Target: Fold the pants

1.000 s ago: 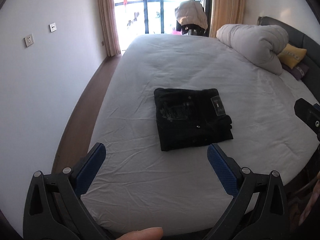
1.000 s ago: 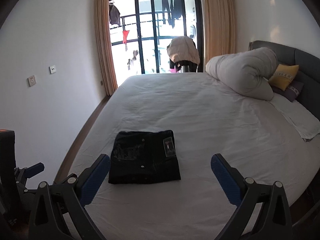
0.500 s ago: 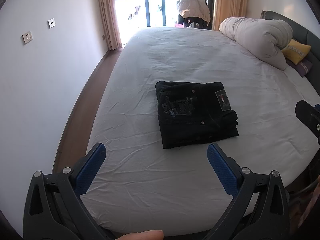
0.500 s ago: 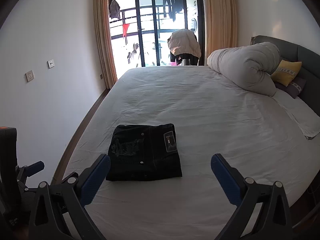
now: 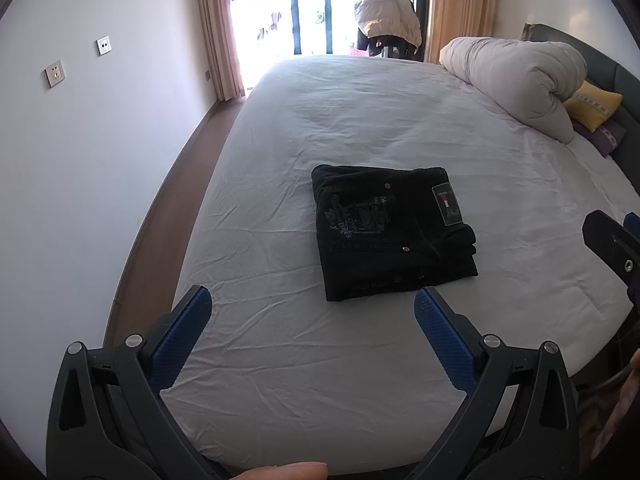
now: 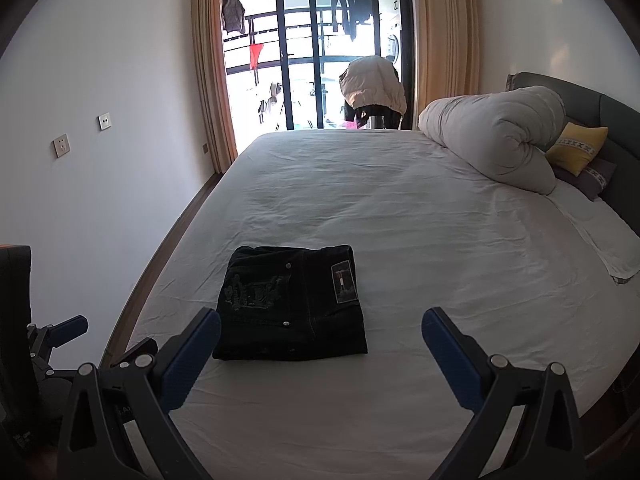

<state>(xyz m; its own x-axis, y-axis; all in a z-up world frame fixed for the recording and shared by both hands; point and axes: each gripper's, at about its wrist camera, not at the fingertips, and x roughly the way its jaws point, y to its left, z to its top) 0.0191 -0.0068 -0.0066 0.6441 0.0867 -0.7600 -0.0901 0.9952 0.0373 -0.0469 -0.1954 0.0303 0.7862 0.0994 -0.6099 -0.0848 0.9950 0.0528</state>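
Though the patch (image 5: 447, 204) on the one pair of pants (image 5: 390, 232) shows a red-and-white mark, I cannot read any writing there, and the pale embroidery at its 9 o'clock is too blurred to spell out. The pants lie folded in a flat black square on the bed (image 5: 360, 120). My left claw (image 5: 313, 312) hovers released at their 6 o'clock, holding nothing. My right claw (image 6: 321, 330) hangs spread wide, empty, the pants at its 11 o'clock.

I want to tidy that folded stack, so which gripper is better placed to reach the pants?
Left, probably, by a small margin. The pants lie just ahead of the open left gripper, near its right finger; they sit toward the left of the right gripper.
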